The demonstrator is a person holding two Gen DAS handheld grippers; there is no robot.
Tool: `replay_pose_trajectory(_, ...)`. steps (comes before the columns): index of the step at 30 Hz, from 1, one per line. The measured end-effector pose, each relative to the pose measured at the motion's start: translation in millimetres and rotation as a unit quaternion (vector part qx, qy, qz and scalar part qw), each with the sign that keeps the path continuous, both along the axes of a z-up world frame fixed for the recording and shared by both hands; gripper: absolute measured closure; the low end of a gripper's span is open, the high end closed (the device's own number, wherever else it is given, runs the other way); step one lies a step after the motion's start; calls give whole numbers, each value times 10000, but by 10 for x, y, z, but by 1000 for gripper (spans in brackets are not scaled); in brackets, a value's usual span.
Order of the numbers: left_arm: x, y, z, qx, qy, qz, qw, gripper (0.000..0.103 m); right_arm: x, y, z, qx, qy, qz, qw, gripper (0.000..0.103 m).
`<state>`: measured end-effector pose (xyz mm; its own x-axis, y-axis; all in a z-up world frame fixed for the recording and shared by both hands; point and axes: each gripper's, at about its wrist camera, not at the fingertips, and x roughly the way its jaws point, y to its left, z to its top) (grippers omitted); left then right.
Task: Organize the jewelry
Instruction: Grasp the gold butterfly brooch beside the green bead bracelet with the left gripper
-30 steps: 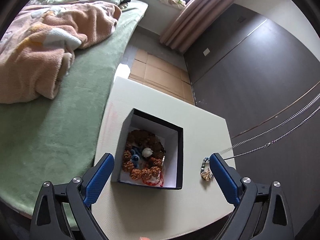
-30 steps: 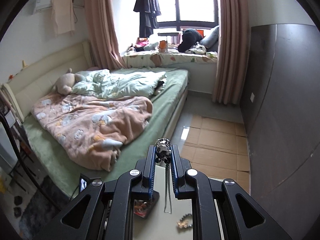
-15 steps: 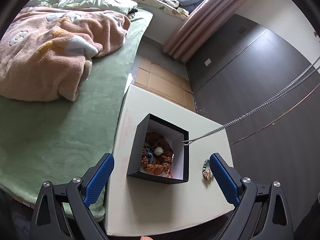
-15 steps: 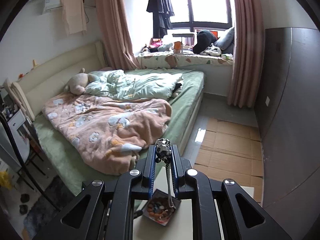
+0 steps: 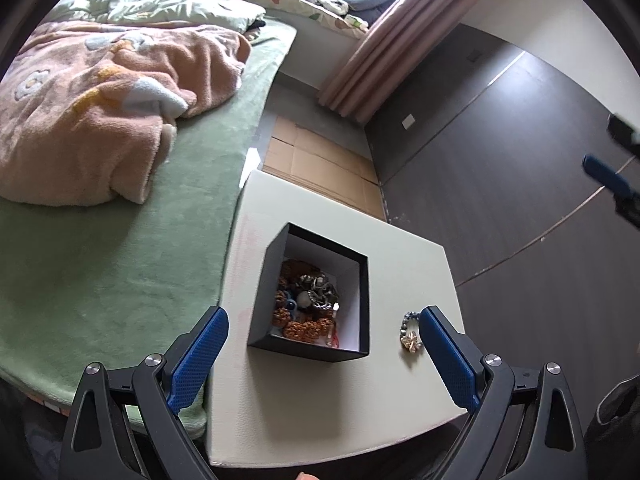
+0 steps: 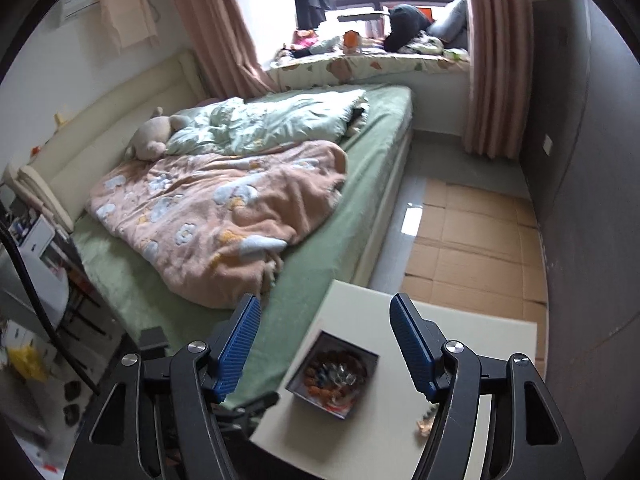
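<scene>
As tool (image 6: 322, 344) opens, necklace (image 5: 316, 286) now boxed

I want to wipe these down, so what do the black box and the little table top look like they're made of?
Black box: likely rigid matte cardboard, with thin straight walls and a white paper-like lining. Table top: pale, with a faint pebbled grain and rounded edges, possibly leatherette or textured laminate; I can't tell which.

Pale counter (image 5: 332, 412) stands beside the bed (image 5: 100, 280). On it: a black open box (image 5: 360, 356) holding jewelry, and to its right, apart, a small beaded bracelet (image 5: 410, 334). Rest of surface bare.
</scene>
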<state>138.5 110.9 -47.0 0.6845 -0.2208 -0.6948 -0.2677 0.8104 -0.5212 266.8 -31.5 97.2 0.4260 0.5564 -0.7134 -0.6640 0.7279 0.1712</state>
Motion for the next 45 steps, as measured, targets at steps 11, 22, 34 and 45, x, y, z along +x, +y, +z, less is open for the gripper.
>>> replay_pose_trajectory(11,294,-634,-41,259,12,-722,9971,7,87,-977,-571,160,350,-873,9954,36)
replay_pose_trajectory(22,616,-1538,-239,936,191,-1955,9760,12,14,-1899,-1351,540,780,-1755,9799,36)
replay_pose_trajectory(34,902,-2009,-626,1746,359,-2738,9451,25,-97,-2413,-1875,678,1007,-2159,9688,36)
replay_pose_trajectory(45,1145,-2155,-1039,1972,573,-3103,9282,31,-181,-2665,-2405,713,1384,-2450,9569,36)
